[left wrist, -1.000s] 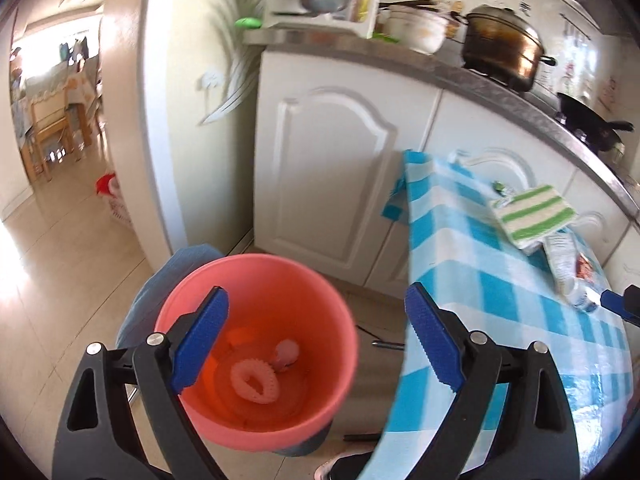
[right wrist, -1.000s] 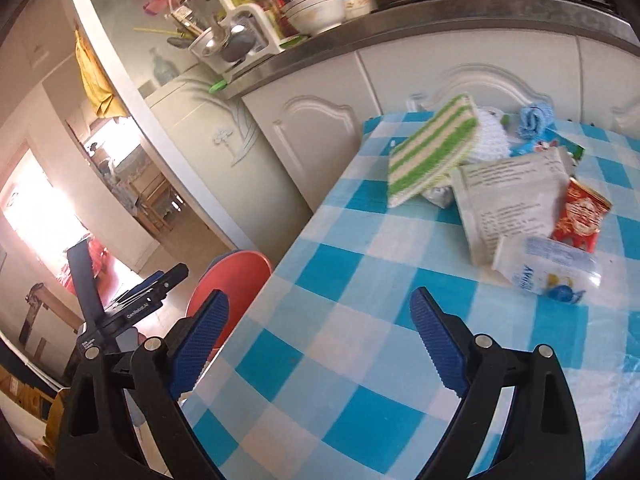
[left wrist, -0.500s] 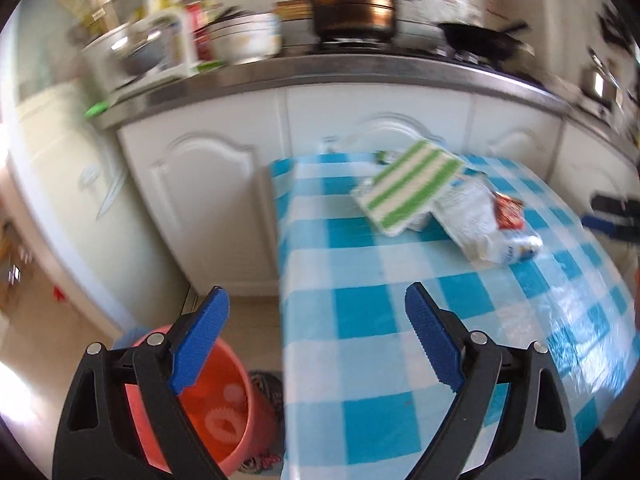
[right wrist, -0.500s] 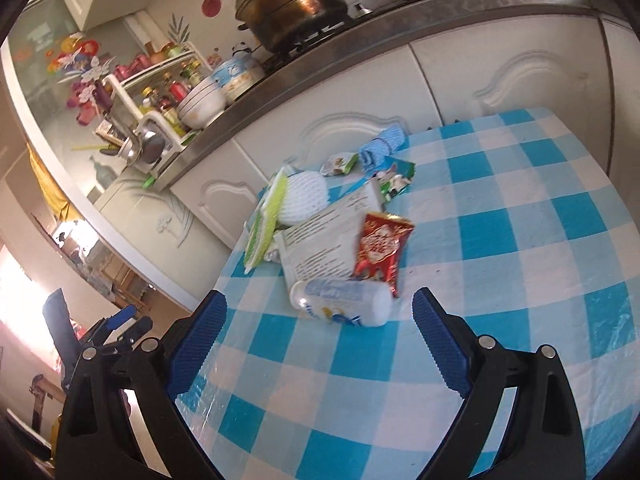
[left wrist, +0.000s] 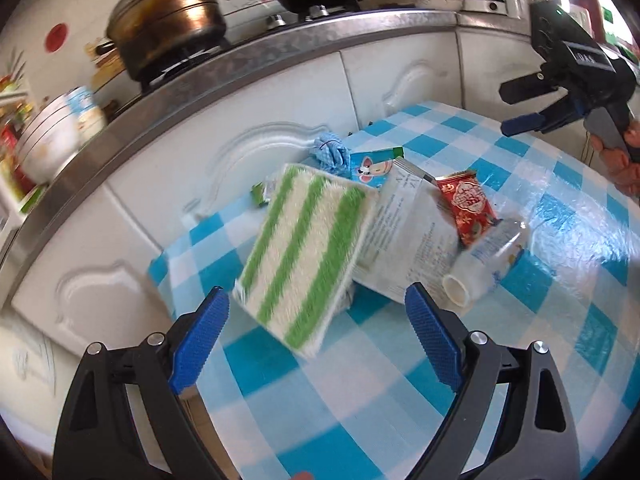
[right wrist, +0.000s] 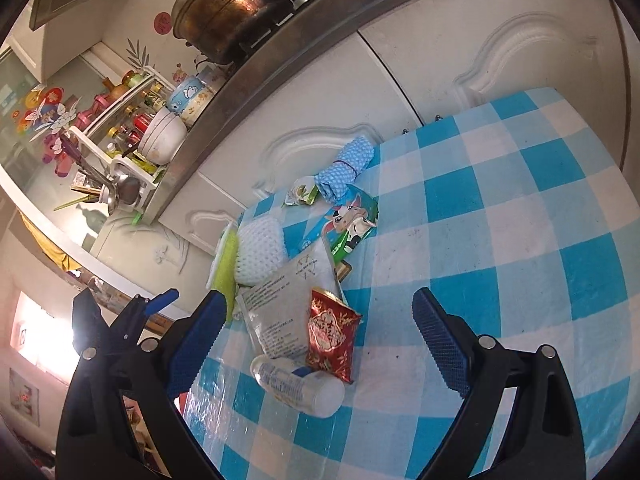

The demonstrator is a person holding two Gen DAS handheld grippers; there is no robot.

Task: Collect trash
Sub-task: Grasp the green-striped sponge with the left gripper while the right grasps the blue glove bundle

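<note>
Left claw: left gripper [left wrist: 316, 330] released, jaws spread wide, nothing between the blue pads; it hangs over the near edge of the table [left wrist: 560, 248].
Right claw: right gripper [right wrist: 316, 338] released too, jaws wide apart and holding nothing; in the left wrist view it sits off to the far right of the left claw, above the cloth.
Surface: blue-and-white checked tablecloth with a shiny plastic cover.
Trash pile, from left claw: heap lies just ahead of the jaws, toward the cabinet [left wrist: 280, 92].
Striped pad: green-and-white striped cloth [left wrist: 308, 252], tilted, nearest to the left claw, ahead and roughly centred between its pads.
White packet: flat printed pouch [left wrist: 408, 240], ahead-right of the left claw, its edge tucked under the striped cloth.
Bottle: clear plastic bottle [right wrist: 296, 384] lying on its side, just ahead of the right claw and nearer its left pad; touches the pouch.
Red wrapper: red snack packet [right wrist: 332, 340] resting on the pouch and against the bottle, ahead of the right claw between its pads.
Further back: white foam net [right wrist: 260, 252], milk carton with cartoon cow [right wrist: 348, 220], small green wrapper [right wrist: 300, 194], blue checked rag [right wrist: 344, 168] at the table's far edge.
Background: brass-coloured pot [left wrist: 168, 16] on the counter above the cabinet.
</note>
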